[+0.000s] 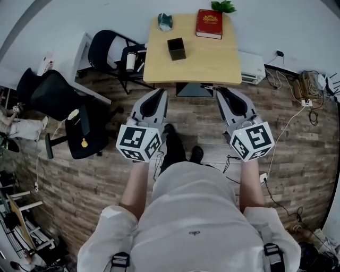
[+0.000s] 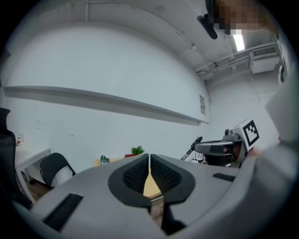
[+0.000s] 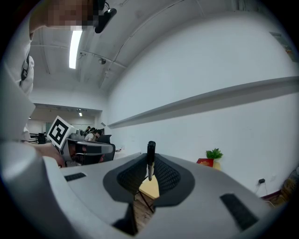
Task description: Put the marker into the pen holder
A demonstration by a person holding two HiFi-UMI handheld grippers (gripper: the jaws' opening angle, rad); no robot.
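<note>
A: Your right gripper (image 3: 150, 164) is in front of you, and its jaws are nearly together, pinched on the marker (image 3: 150, 153). The black marker stands upright between the pads, with one end poking up above the jaw tips.

B: And the left gripper (image 2: 149, 157)?

A: That one has its jaws closed tip to tip with nothing in between. Through the small gap lower down you see only a sliver of the wooden table (image 1: 212, 66).

B: Where do your hands sit in the room?

A: From the head view, you hold both grippers side by side in the air over the plank floor (image 1: 297, 159). They point at the table, with the tips on the near side of its near edge.

B: And the pen holder?

A: The pen holder (image 1: 176, 48) is a dark square box. It stands on the table left of centre, apart from everything else and well away from the marker.

B: Anything else up there?

A: A red book (image 1: 209, 24) lies at the far right, with a green plant (image 1: 223, 6) just beyond it. A crumpled teal thing (image 1: 165, 21) sits at the far left; what it is I can't tell. A black chair (image 1: 109, 50) stands left of the table, and a black office chair (image 1: 58, 95) sits nearer, off to your left.
</note>
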